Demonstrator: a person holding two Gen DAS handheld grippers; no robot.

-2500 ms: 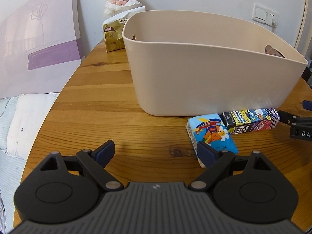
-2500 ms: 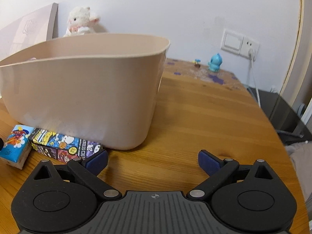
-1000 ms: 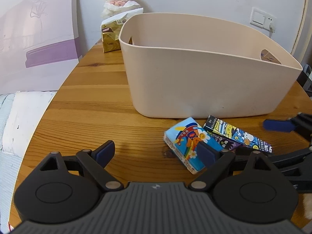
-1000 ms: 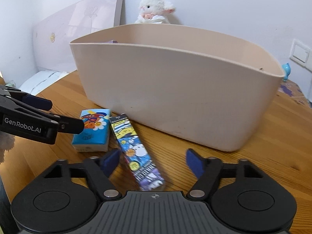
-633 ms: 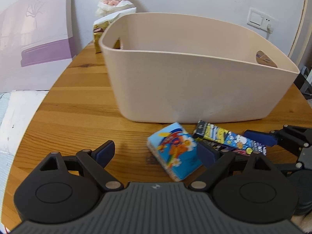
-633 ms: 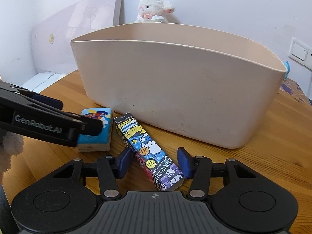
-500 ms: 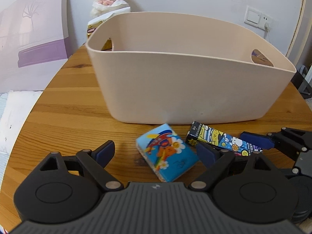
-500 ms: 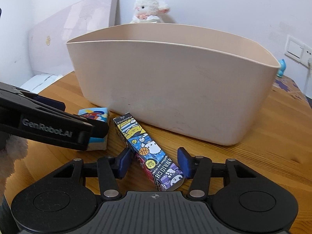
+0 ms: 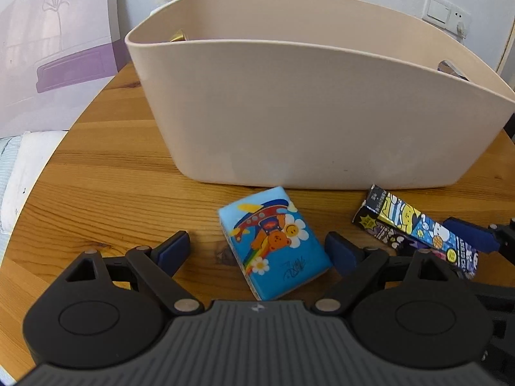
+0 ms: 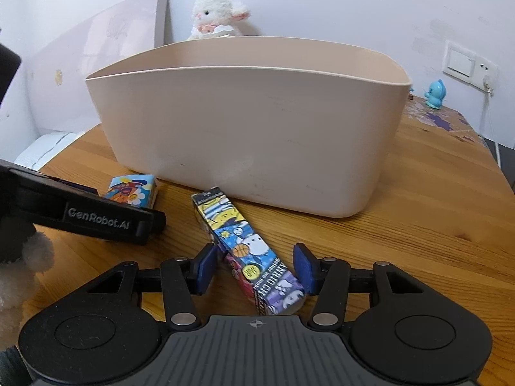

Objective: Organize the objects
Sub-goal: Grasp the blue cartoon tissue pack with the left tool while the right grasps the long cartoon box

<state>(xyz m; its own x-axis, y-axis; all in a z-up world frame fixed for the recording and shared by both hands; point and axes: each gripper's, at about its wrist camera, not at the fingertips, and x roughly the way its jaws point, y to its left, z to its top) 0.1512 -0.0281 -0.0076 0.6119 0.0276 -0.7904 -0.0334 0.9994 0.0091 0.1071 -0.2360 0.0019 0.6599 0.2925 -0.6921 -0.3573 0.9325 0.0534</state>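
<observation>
The right gripper (image 10: 254, 268) brackets the long cartoon-printed cardboard box (image 10: 246, 254), pads just beside its sides, contact unclear. The left gripper (image 9: 257, 251) gapes wide around the glossy blue bear-printed tissue pack (image 9: 273, 239), not touching it. Both items lie on the round wooden table (image 9: 106, 186), before the smooth beige plastic tub (image 9: 309, 112).

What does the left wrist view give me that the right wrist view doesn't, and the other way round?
Left wrist only: a gold item poking above the bin's far rim, and a handle cutout.

Right wrist only: the blue figurine by the wall socket, and the plush lamb's face.

Both: the beige bin, the blue tissue pack between the left gripper jaws, and the cartoon box between the right gripper jaws.
</observation>
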